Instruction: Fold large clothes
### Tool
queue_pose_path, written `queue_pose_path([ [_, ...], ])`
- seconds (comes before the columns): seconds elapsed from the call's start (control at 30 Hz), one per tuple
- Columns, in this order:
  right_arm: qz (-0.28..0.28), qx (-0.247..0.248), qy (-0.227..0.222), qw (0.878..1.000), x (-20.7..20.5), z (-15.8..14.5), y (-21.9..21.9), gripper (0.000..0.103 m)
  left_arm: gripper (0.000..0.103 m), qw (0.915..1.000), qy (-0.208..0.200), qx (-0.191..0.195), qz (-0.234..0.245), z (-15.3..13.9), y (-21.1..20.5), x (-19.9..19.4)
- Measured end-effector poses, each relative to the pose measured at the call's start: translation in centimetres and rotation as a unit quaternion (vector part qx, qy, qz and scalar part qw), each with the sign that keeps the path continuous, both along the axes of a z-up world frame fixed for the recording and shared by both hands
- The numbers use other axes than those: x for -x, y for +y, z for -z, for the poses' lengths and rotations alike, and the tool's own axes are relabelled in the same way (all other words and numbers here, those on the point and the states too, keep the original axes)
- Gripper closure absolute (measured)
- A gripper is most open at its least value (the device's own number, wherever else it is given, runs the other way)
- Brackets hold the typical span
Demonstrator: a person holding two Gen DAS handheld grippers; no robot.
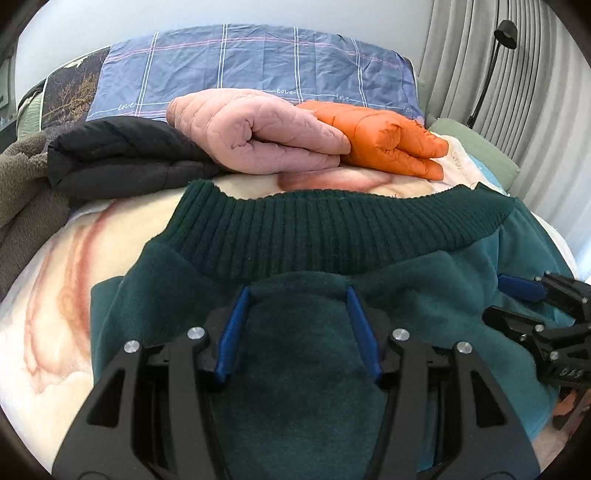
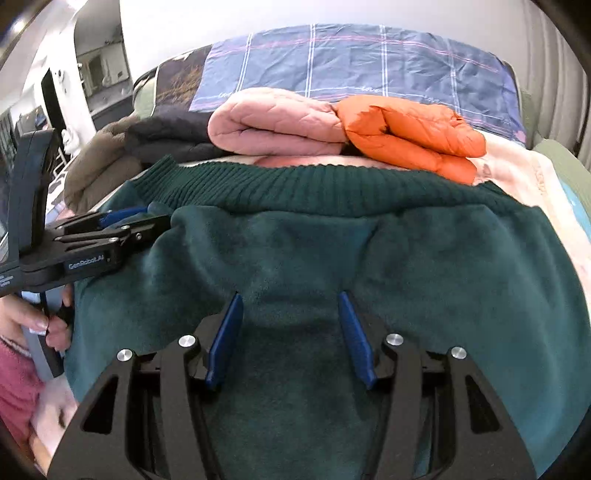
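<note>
A dark green fleece sweatshirt (image 1: 303,369) lies folded on the bed, its ribbed band (image 1: 332,229) along the far edge. My left gripper (image 1: 297,291) hovers over its near part, jaws open, green cloth showing below and between the blue pads without being pinched. In the right wrist view the same sweatshirt (image 2: 424,266) fills the foreground, and my right gripper (image 2: 290,295) stands open above it in the same way. Each gripper shows in the other's view: the right gripper (image 1: 535,295) at the garment's right side, the left gripper (image 2: 122,218) at its left, held by a hand (image 2: 37,321).
Behind the sweatshirt sit a folded pink quilted jacket (image 1: 258,136), an orange puffer jacket (image 1: 391,140) and a black garment (image 1: 122,155), with brown fleece (image 1: 22,192) at the left. A blue plaid pillow (image 1: 258,62) lies beyond. Curtains (image 1: 517,92) and a black lamp (image 1: 504,33) stand at the right.
</note>
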State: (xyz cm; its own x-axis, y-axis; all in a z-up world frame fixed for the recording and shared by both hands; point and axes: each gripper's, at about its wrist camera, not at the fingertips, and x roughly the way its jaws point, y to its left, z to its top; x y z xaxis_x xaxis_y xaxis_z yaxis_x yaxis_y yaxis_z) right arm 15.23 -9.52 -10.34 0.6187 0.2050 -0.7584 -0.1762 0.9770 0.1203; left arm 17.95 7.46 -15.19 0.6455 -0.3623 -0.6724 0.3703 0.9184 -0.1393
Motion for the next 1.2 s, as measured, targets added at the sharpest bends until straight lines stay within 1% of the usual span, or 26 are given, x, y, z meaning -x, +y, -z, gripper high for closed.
queue_pose_path([
  [0.03,0.016,-0.019,0.009,1.0,-0.3,-1.1,-0.5,0.048,0.048,1.0,-0.002,0.002,0.0,0.0,0.0,0.2],
  [0.1,0.033,-0.041,-0.002,0.999,-0.4,-2.9,-0.2,0.048,0.048,1.0,-0.001,0.006,0.001,0.0,0.1,0.3],
  [0.13,0.031,-0.036,-0.027,0.999,-1.0,-4.3,0.0,0.048,0.048,1.0,0.0,0.007,0.002,-0.2,0.3,0.0],
  [0.2,0.039,-0.002,-0.054,0.998,-2.5,-5.2,0.6,0.048,0.048,1.0,-0.002,0.007,0.001,-0.2,0.4,-0.1],
  [0.23,0.043,0.005,-0.051,0.998,-3.5,-4.9,0.7,0.048,0.048,1.0,-0.004,0.006,0.001,-0.2,0.4,-0.2],
  [0.3,0.06,0.018,0.015,0.998,-7.0,-1.1,0.4,0.048,0.048,1.0,-0.005,0.007,0.0,-0.2,0.3,0.0],
  [0.33,0.059,0.027,0.025,0.998,-8.3,1.3,0.4,0.048,0.048,0.9999,-0.006,0.009,0.0,-0.2,0.4,0.0],
  [0.37,0.058,0.056,0.014,0.997,-9.0,2.5,1.0,0.047,0.048,0.9999,-0.006,0.012,0.0,-0.2,0.3,-0.1],
  [0.47,0.07,0.117,-0.001,0.991,-8.8,2.4,3.0,0.047,0.048,0.9999,-0.012,0.004,-0.002,-0.1,0.1,-0.1],
  [0.57,0.063,0.068,-0.003,0.996,-8.3,1.6,1.3,0.047,0.048,0.9998,-0.011,0.016,0.0,-0.2,0.4,-0.1],
  [0.63,0.086,0.026,-0.008,0.996,-6.3,-0.5,0.2,0.049,0.048,0.9998,-0.015,0.014,0.001,-0.2,0.3,0.1],
  [0.67,0.102,0.011,-0.018,0.995,-4.2,-2.2,0.2,0.049,0.048,0.9998,-0.016,0.015,0.0,-0.2,0.3,0.1],
  [0.7,0.097,0.003,-0.033,0.995,-2.3,-3.4,0.5,0.049,0.048,0.9997,-0.015,0.017,0.0,-0.2,0.4,0.1],
  [0.77,0.048,0.007,-0.078,0.996,2.5,-5.2,2.1,0.048,0.048,0.9997,-0.015,0.018,0.0,-0.2,0.4,0.1],
  [0.8,0.043,0.022,-0.08,0.996,3.8,-5.0,2.8,0.046,0.048,0.9997,-0.016,0.018,0.0,-0.2,0.4,0.1],
  [0.83,0.039,0.026,-0.044,0.998,4.7,-3.1,3.3,0.046,0.048,0.9997,-0.016,0.018,0.0,-0.2,0.5,0.1],
  [0.87,0.031,0.011,0.009,0.999,4.7,-0.6,3.3,0.045,0.048,0.9997,-0.016,0.018,0.0,-0.2,0.5,0.1],
  [0.9,0.036,0.0,0.021,0.999,5.0,1.6,3.1,0.043,0.048,0.9997,-0.017,0.019,0.001,-0.2,0.5,0.1],
  [0.93,0.028,0.006,-0.01,1.0,5.6,2.6,3.0,0.043,0.048,0.9997,-0.018,0.018,0.003,-0.2,0.4,0.2],
  [0.97,0.025,0.009,-0.01,1.0,5.5,2.3,3.0,0.043,0.048,0.9997,-0.022,0.014,0.003,-0.3,0.3,0.3],
  [1.03,0.053,-0.041,0.033,0.997,5.0,0.8,1.6,0.043,0.048,0.9997,-0.024,0.009,0.001,-0.3,0.2,0.3],
  [1.07,0.066,-0.048,0.042,0.996,5.3,0.2,1.3,0.044,0.048,0.9997,-0.023,0.013,0.002,-0.3,0.3,0.3],
  [1.1,0.066,-0.036,0.036,0.997,6.1,-0.5,1.6,0.044,0.048,0.9996,-0.022,0.016,0.001,-0.2,0.4,0.2],
  [1.13,0.047,0.001,0.016,0.999,7.0,-1.1,2.6,0.044,0.048,0.9996,-0.022,0.018,0.001,-0.2,0.5,0.2],
  [1.17,0.033,0.028,0.014,0.999,7.5,-0.6,3.3,0.044,0.048,0.9996,-0.022,0.018,0.001,-0.2,0.5,0.3],
  [1.2,0.026,0.036,0.025,0.999,7.5,0.9,3.5,0.043,0.048,0.9996,-0.023,0.017,0.002,-0.2,0.5,0.3],
])
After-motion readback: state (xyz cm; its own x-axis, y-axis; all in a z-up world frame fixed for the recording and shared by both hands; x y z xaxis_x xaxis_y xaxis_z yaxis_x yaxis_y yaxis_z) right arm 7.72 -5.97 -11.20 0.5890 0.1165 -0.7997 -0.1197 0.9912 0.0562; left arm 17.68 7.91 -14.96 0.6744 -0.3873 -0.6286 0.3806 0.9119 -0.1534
